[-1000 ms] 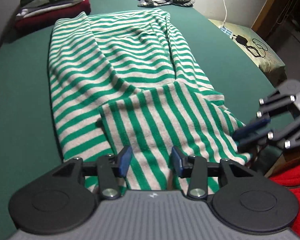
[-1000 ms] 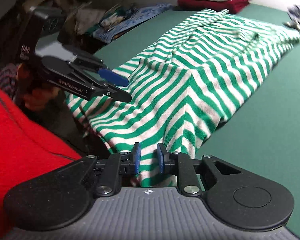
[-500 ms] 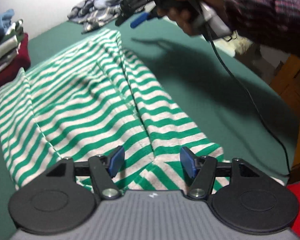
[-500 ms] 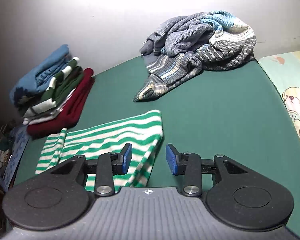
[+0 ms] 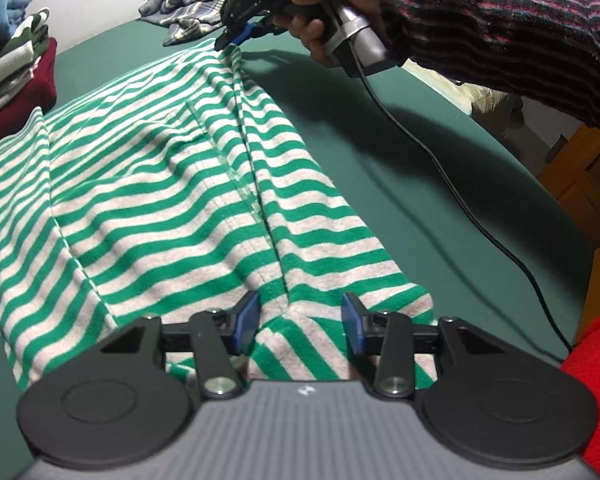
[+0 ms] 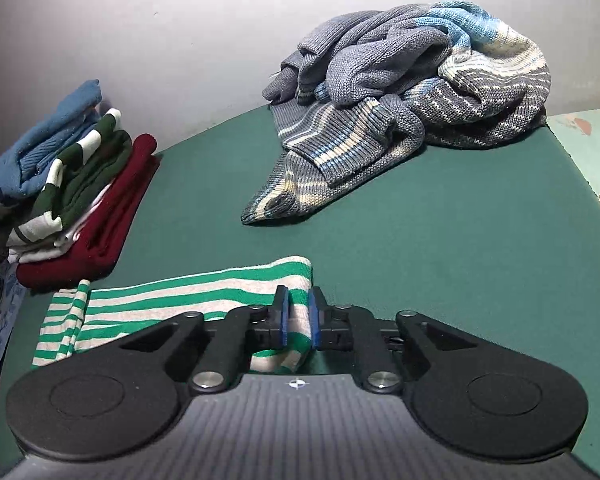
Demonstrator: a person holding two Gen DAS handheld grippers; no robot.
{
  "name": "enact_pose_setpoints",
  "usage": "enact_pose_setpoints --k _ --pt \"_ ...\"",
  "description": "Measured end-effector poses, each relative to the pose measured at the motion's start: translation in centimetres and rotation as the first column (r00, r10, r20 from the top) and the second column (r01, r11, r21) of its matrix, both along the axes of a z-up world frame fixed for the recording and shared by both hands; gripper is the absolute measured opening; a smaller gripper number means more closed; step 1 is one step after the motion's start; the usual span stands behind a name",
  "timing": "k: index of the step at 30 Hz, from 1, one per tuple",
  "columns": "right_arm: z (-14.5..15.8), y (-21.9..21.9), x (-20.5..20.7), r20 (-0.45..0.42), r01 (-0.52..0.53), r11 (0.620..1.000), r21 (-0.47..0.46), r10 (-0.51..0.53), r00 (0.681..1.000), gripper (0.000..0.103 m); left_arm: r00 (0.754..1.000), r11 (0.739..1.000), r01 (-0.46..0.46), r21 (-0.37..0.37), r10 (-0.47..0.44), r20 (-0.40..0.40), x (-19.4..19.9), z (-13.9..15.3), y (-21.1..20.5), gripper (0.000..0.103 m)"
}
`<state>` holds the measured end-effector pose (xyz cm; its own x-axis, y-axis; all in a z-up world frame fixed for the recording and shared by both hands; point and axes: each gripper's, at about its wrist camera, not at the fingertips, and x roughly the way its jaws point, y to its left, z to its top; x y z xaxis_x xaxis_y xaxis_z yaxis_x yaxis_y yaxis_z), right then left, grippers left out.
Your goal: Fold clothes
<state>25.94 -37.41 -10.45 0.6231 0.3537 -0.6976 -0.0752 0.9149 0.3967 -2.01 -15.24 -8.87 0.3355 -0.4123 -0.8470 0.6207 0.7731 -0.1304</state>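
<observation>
Right wrist: right tool (image 6: 298,317) closing, pinching striped garment (image 6: 188,300) (far corner).

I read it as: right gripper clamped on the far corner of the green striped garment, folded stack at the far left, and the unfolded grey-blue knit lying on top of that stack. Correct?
One thing is off. The grey-blue knit is not on the folded stack; it lies apart on the green surface, as the right wrist view shows. The right gripper, closing, does pinch the green striped garment at its far corner.
</observation>
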Motion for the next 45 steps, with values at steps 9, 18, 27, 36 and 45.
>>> enact_pose_setpoints --k 9,18,27,36,45 --pt "2.6 0.0 -0.2 0.046 -0.005 0.994 0.107 0.0 0.999 0.005 0.998 0.998 -0.056 -0.013 0.057 0.037 -0.8 1.3 0.8 0.009" --pt "4.8 3.9 0.0 0.063 -0.058 0.981 0.184 0.047 0.997 0.005 0.985 0.986 -0.158 -0.06 0.161 0.054 -4.7 3.6 2.2 0.005" --pt "2.7 9.4 0.9 0.014 -0.078 0.979 0.186 0.076 0.997 0.005 0.96 0.965 -0.263 -0.016 0.263 0.099 -6.2 3.8 3.8 0.007" --pt "0.9 9.9 0.7 -0.001 -0.107 0.983 0.15 0.108 0.994 0.018 0.973 0.989 -0.13 0.076 0.112 0.199 -3.7 2.9 4.8 0.052" --pt "4.5 5.7 -9.2 0.097 -0.337 0.941 -0.021 0.338 0.936 0.033 0.967 0.966 -0.251 -0.064 0.252 0.016 -3.2 0.7 11.7 0.073"
